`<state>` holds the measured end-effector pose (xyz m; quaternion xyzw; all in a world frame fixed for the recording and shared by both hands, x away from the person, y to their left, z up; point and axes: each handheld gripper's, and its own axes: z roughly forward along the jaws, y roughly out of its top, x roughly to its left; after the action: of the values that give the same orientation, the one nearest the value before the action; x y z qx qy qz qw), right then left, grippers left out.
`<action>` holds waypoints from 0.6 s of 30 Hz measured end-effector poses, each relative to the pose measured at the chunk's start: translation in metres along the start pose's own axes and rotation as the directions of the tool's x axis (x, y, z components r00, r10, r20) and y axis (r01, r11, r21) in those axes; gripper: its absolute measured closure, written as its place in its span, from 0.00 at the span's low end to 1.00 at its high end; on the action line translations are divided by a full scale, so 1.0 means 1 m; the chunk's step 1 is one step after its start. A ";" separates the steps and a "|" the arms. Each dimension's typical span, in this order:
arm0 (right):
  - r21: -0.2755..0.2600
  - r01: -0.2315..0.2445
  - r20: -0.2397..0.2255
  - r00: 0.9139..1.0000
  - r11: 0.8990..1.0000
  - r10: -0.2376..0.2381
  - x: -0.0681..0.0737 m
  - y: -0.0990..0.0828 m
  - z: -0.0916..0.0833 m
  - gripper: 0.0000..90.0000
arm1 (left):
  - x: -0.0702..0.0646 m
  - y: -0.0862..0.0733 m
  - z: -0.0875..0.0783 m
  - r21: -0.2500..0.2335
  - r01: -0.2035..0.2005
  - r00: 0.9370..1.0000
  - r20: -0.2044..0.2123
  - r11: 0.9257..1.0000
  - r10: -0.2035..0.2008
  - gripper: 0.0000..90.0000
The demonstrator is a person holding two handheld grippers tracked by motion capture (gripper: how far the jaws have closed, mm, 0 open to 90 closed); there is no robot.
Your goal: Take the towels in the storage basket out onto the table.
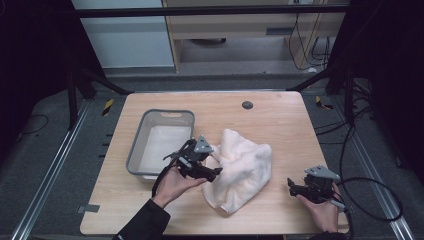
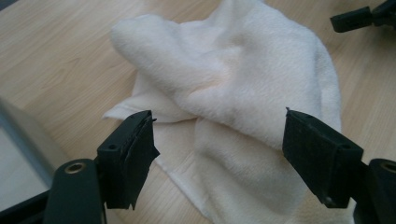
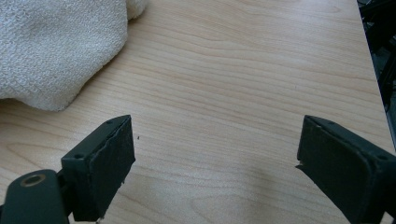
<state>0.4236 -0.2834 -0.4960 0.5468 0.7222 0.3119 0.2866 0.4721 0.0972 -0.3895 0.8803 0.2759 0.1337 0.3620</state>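
Observation:
A crumpled white towel (image 1: 245,165) lies in the middle of the wooden table (image 1: 280,125). My left gripper (image 1: 212,167) is at the towel's left edge, open, with its jaws pointing at the cloth. In the left gripper view the towel (image 2: 243,79) lies just ahead of and under the open left gripper (image 2: 219,140), with nothing held. My right gripper (image 1: 291,186) is near the front right of the table, a short way right of the towel. It stands open (image 3: 215,144) over bare wood, with the towel's edge (image 3: 56,46) ahead of it at the upper left.
A grey plastic bin (image 1: 168,112) with a pale inside stands left of the towel, right behind my left hand; its corner (image 2: 18,135) shows in the left gripper view. A small black disc (image 1: 247,105) sits near the table's far edge. Cables trail off the table's right side.

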 end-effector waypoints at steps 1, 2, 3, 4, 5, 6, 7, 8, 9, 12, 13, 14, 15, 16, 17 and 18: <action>-0.001 0.002 -0.002 1.000 1.000 -0.002 0.000 0.000 0.000 0.12 | 0.002 -0.003 -0.003 -0.008 0.012 1.000 -0.006 1.000 -0.012 0.28; -0.001 0.001 -0.001 1.000 1.000 -0.001 0.000 0.000 0.000 0.12 | 0.005 -0.008 -0.007 -0.020 0.027 1.000 -0.014 0.999 -0.028 0.28; 0.000 0.002 -0.001 1.000 1.000 -0.002 0.000 0.000 0.000 0.12 | 0.005 -0.008 -0.007 -0.020 0.027 1.000 -0.014 0.999 -0.028 0.29; 0.001 0.002 -0.001 1.000 1.000 -0.002 0.000 0.000 0.000 0.12 | 0.008 -0.014 -0.012 -0.026 0.038 0.999 -0.023 0.999 -0.038 0.29; 0.002 0.002 -0.001 1.000 1.000 -0.001 0.000 0.000 0.000 0.12 | 0.009 -0.016 -0.015 -0.030 0.041 0.999 -0.030 0.999 -0.042 0.29; 0.001 0.004 -0.001 1.000 1.000 -0.004 0.000 0.000 0.000 0.12 | 0.009 -0.016 -0.015 -0.030 0.041 0.999 -0.030 0.999 -0.042 0.29; 0.002 0.005 -0.001 1.000 1.000 -0.005 0.000 0.000 0.000 0.12 | 0.013 -0.022 -0.022 -0.050 0.060 0.997 -0.044 0.997 -0.062 0.29; 0.002 0.002 0.000 1.000 1.000 -0.002 0.001 0.000 0.000 0.12 | 0.015 -0.025 -0.027 -0.066 0.067 0.996 -0.056 0.996 -0.071 0.30; 0.002 0.000 -0.001 1.000 1.000 0.000 0.001 0.000 0.000 0.12 | 0.015 -0.025 -0.027 -0.066 0.067 0.996 -0.056 0.996 -0.071 0.30; 0.002 0.000 0.000 1.000 1.000 0.000 0.001 0.000 0.000 0.12 | 0.019 -0.031 -0.037 -0.094 0.086 0.993 -0.068 0.992 -0.093 0.30; 0.002 0.002 0.001 1.000 1.000 -0.003 0.001 -0.001 0.000 0.12 | 0.022 -0.035 -0.042 -0.103 0.096 0.992 -0.071 0.990 -0.103 0.30; 0.005 -0.001 0.002 1.000 1.000 0.001 0.001 -0.001 0.000 0.12 | 0.025 -0.040 -0.048 -0.110 0.108 0.990 -0.079 0.988 -0.117 0.30; 0.006 0.000 0.003 1.000 1.000 0.000 0.001 -0.001 0.000 0.12 | 0.027 -0.042 -0.050 -0.112 0.112 0.989 -0.084 0.987 -0.122 0.31; 0.006 -0.002 0.002 1.000 1.000 0.002 0.001 -0.001 0.000 0.12 | 0.029 -0.046 -0.053 -0.118 0.122 0.987 -0.089 0.985 -0.133 0.31; 0.006 -0.002 0.003 1.000 1.000 0.002 0.001 -0.001 0.000 0.12 | 0.032 -0.051 -0.057 -0.131 0.134 0.984 -0.097 0.982 -0.147 0.31; 0.006 -0.005 0.003 1.000 1.000 0.005 0.001 -0.001 0.000 0.12 | 0.033 -0.054 -0.060 -0.135 0.140 0.983 -0.099 0.981 -0.154 0.31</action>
<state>0.4228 -0.2822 -0.4969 0.5498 0.7215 0.3094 0.2853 0.4522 0.1818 -0.3845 0.8240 0.3507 0.1716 0.4106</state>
